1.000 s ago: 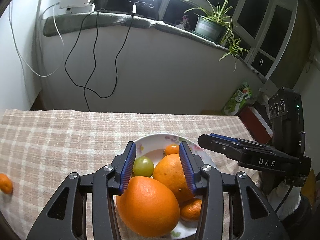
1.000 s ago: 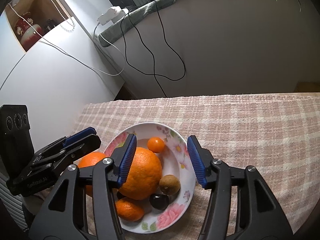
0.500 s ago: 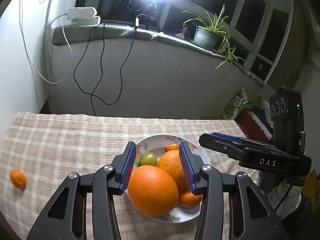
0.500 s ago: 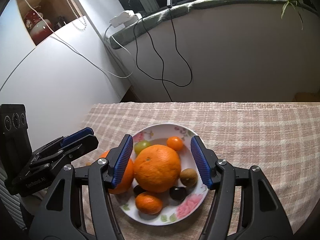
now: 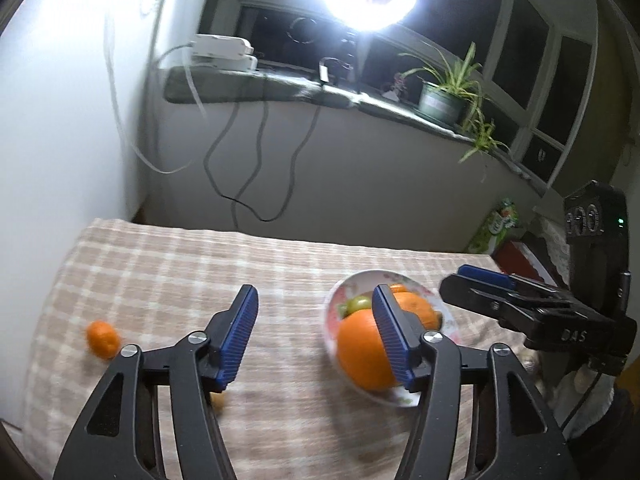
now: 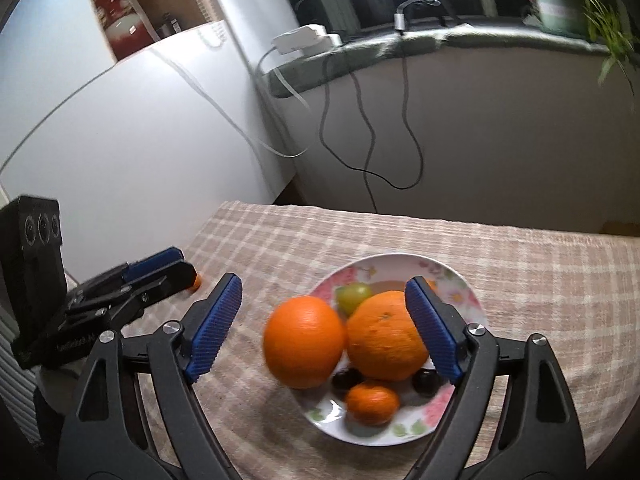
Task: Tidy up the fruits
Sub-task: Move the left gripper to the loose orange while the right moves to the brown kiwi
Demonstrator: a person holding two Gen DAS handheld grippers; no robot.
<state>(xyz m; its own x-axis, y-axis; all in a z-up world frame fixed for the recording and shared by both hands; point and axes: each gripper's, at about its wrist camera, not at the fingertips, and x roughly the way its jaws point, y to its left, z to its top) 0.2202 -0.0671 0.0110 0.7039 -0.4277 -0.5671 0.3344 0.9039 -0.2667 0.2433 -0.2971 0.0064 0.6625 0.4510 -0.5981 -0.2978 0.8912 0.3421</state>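
Observation:
A floral plate (image 6: 460,276) on the checked tablecloth holds two large oranges (image 6: 305,340) (image 6: 386,336), a green grape (image 6: 354,294), a small mandarin (image 6: 372,402) and dark fruits. My right gripper (image 6: 324,328) is open and empty above the plate. My left gripper (image 5: 316,336) is open and empty, left of the plate (image 5: 408,398); its right finger overlaps the near orange (image 5: 364,354). A loose mandarin (image 5: 103,339) lies on the cloth at the far left. The left gripper also shows in the right wrist view (image 6: 160,268).
A second small orange bit (image 5: 219,400) peeks out behind my left finger. A white wall and cabinet stand to the left, with a sill, cables and a potted plant (image 5: 448,88) behind the table. The right gripper body (image 5: 560,312) sits right of the plate.
My left gripper has let go of the big orange, which now rests at the plate's left rim, and has opened and swung left. Both grippers have pulled back and up.

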